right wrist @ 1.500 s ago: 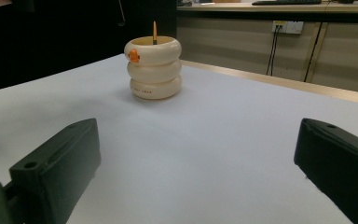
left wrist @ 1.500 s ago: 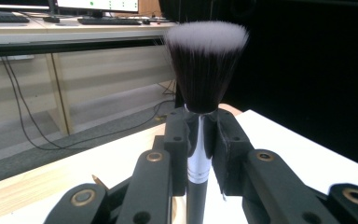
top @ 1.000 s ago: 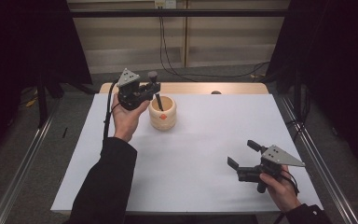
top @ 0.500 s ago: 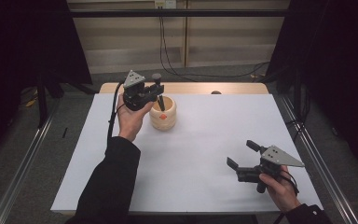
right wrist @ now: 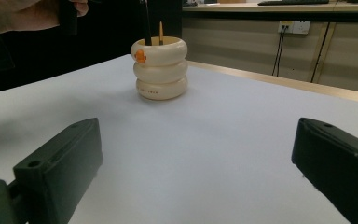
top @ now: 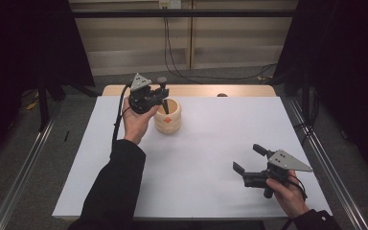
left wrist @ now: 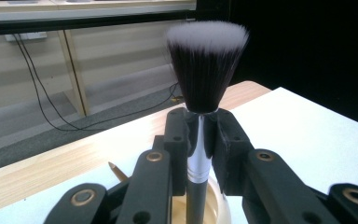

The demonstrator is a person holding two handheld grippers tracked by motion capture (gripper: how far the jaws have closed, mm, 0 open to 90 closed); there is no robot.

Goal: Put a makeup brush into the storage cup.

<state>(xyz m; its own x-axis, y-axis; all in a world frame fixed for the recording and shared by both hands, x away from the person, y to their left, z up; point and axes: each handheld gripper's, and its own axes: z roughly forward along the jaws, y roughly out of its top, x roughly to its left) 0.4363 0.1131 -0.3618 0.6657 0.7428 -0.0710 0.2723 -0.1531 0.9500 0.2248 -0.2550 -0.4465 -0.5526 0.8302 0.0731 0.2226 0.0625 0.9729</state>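
My left gripper (top: pixel 161 99) is shut on a makeup brush (top: pixel 162 81) and holds it upright over a cream ringed holder (top: pixel 168 118). In the left gripper view the jaws clamp the silver ferrule, the dark white-tipped bristles (left wrist: pixel 206 65) stand above them, and the handle runs down into the holder (left wrist: pixel 222 205). A pencil (right wrist: pixel 161 31) also stands in the holder (right wrist: pixel 160 70). My right gripper (top: pixel 247 158) rests open near the table's front right with nothing between its jaws, facing the holder from a distance.
White sheet (top: pixel 211 158) covers the table, with a wooden strip (top: pixel 196 90) along the far edge. A small dark spot (top: pixel 222 95) lies at that edge. Metal rails (top: pixel 24 158) run along both sides on the floor.
My left gripper has shifted slightly to the right with the brush, closer over the holder. The right gripper has stayed put.
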